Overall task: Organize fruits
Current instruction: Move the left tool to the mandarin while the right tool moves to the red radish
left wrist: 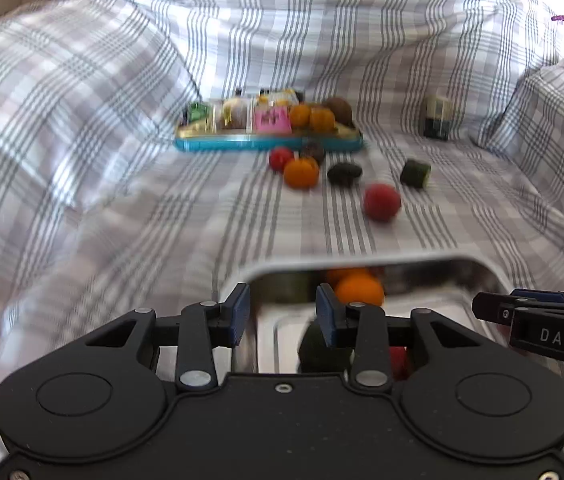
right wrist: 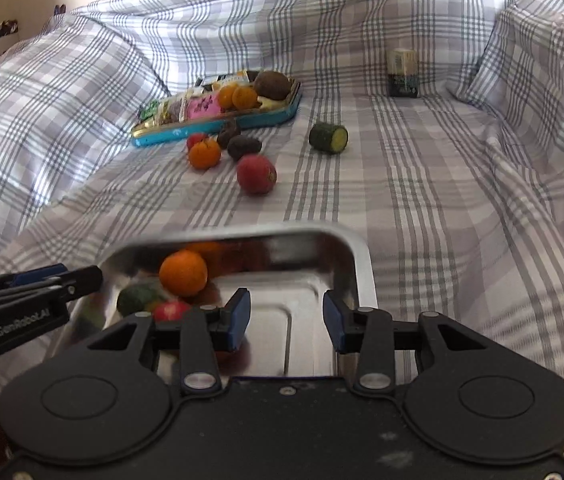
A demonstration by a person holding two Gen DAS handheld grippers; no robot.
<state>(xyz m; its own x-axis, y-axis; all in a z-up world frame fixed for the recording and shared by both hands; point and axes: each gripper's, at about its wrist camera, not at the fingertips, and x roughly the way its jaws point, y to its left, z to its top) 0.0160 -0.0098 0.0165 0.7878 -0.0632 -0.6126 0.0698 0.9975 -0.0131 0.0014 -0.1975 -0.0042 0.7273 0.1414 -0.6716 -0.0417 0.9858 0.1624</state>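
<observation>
At lower centre of both views, the left gripper (left wrist: 283, 314) and right gripper (right wrist: 286, 318) hover with fingers apart, gripping nothing — over the metal tray (right wrist: 356, 256) holding an orange (right wrist: 183, 273); more fruit — a red apple (right wrist: 256, 174) — lies mid-frame on the plaid sheet (right wrist: 442, 200).

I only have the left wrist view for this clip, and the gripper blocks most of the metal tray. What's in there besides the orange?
Observer: The right wrist view shows a green fruit and a red fruit lying beside the orange in the metal tray.
Reviewer: And the right gripper? I only see it side-on.
Observer: The right gripper is open, with nothing between its fingers, above the tray's bare floor.
</observation>
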